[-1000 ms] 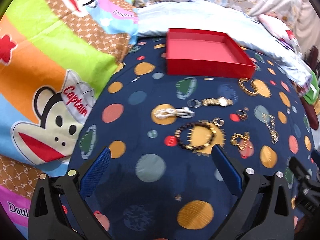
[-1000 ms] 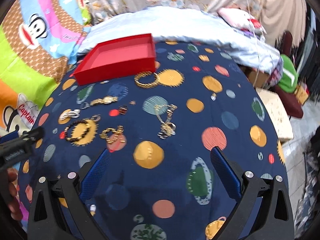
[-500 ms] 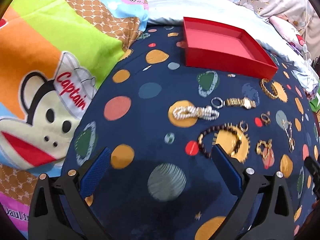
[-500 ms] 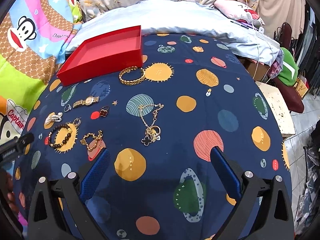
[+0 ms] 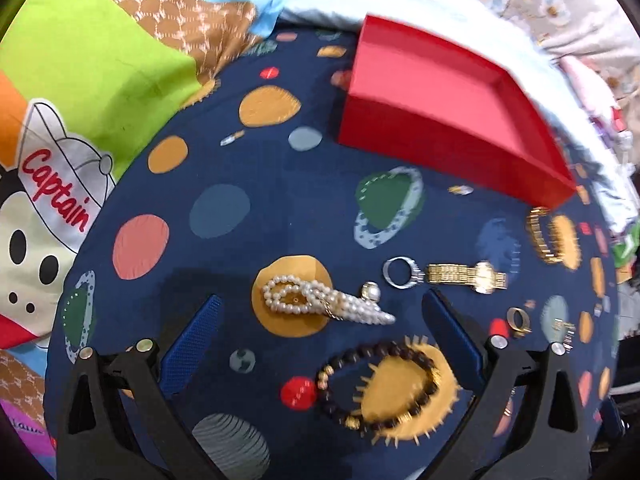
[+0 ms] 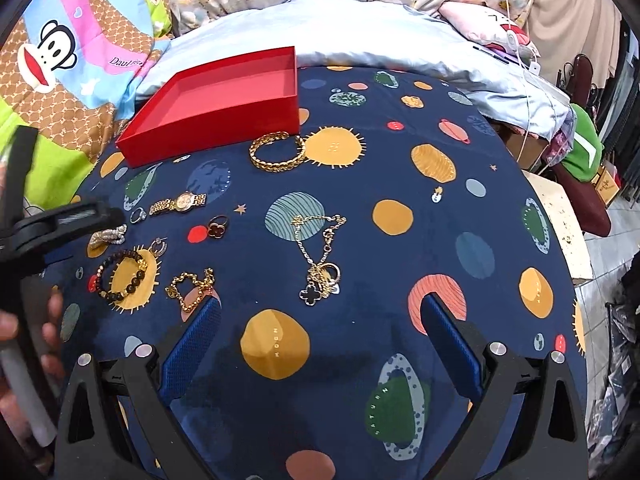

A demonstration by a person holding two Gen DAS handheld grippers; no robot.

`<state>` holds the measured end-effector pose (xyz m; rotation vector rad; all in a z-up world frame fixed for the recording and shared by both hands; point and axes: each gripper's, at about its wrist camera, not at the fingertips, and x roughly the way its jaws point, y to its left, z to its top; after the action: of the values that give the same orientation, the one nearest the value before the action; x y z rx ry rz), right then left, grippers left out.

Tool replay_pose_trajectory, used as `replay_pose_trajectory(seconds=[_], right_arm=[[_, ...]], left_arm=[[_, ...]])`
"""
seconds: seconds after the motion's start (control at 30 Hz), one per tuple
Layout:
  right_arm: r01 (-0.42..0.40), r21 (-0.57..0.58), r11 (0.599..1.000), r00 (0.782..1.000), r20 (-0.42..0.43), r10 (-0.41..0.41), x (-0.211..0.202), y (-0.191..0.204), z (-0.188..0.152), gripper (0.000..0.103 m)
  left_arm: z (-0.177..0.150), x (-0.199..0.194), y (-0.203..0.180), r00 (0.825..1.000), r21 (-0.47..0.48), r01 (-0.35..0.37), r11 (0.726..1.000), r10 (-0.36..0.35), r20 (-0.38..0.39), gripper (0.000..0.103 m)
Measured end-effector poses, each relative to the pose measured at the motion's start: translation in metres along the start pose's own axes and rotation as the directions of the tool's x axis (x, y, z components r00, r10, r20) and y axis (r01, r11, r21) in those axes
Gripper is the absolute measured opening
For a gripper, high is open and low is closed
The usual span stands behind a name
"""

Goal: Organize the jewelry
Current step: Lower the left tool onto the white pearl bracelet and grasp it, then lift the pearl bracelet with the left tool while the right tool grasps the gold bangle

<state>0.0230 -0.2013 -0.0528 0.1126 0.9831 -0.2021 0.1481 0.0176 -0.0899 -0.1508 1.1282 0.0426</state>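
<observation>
left gripper (image 5: 320, 320) spread, has closed in over pearl bracelet (image 5: 324, 304) | right gripper (image 6: 320, 320) spread, idle | red tray (image 6: 224, 92) still empty

Both grippers hang low with fingers spread wide and nothing between them: the left gripper (image 5: 320, 322) and the right gripper (image 6: 320, 326). A hand (image 6: 24, 344) grips the left gripper's handle.

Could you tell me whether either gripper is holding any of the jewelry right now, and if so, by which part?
Nothing is held. The left gripper has its jaws open around the pearl bracelet without touching it; the right gripper is open over bare cloth.
</observation>
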Motion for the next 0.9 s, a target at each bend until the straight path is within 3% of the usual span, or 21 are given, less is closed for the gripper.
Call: replay_pose_trajectory(seconds=[0.1, 0.17, 0.37, 0.5, 0.57, 0.9], right_arm=[[-0.002, -0.008, 1.000, 1.000, 0.002, 0.002, 0.001, 0.003, 0.001, 0.098], [-0.003, -0.012, 1.000, 1.000, 0.004, 0.003, 0.001, 0.004, 0.000, 0.098], [-0.024, -0.018, 1.000, 1.000, -0.006, 0.024, 0.005, 0.008, -0.001, 0.098], [-0.037, -0.030, 0.999, 0.999, -0.002, 0.037, 0.006, 0.014, -0.001, 0.098], [-0.045, -0.035, 0.998, 0.999, -0.004, 0.045, 0.007, 0.016, 0.000, 0.098], [-0.109, -0.083, 0.991, 0.994, 0.001, 0.109, 0.010, 0.035, 0.013, 0.091]], left_arm=[[-0.003, 0.007, 0.000, 0.998, 0.015, -0.066, 0.998, 0.066, -0.009, 0.089], [-0.005, 0.005, 0.004, 0.998, 0.024, -0.069, 0.997, 0.069, -0.008, 0.085], [-0.010, -0.004, 0.012, 0.998, 0.043, -0.065, 0.997, 0.065, 0.004, 0.058], [-0.008, -0.007, 0.022, 1.000, 0.043, -0.027, 0.999, 0.026, 0.017, 0.016], [-0.007, -0.008, 0.025, 1.000, 0.037, 0.018, 0.999, -0.018, 0.006, 0.004], [-0.012, -0.033, 0.022, 0.993, 0.107, 0.099, 0.989, -0.106, 0.056, 0.003]])
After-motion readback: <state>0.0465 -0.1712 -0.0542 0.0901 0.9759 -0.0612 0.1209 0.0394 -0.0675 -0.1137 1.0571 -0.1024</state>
